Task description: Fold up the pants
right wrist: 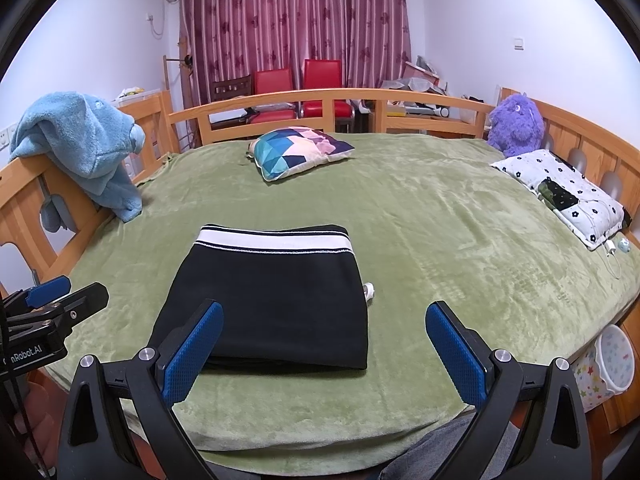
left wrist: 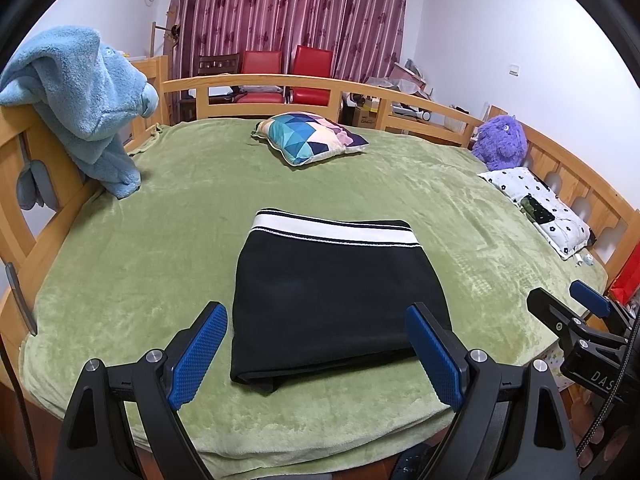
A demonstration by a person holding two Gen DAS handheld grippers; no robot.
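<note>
The black knit pants with a white striped waistband [left wrist: 332, 300] lie folded into a compact rectangle on the green plush blanket [left wrist: 460, 216] near the bed's front edge, so the folding looks essentially done. Both the left gripper [left wrist: 316, 356] and the right gripper [right wrist: 324, 354] hover just before the stack with jaws spread wide, pinching nothing. If either dips forward, a blue pad could snag the near fold and drag the layers apart, or push the bundle askew.
</note>
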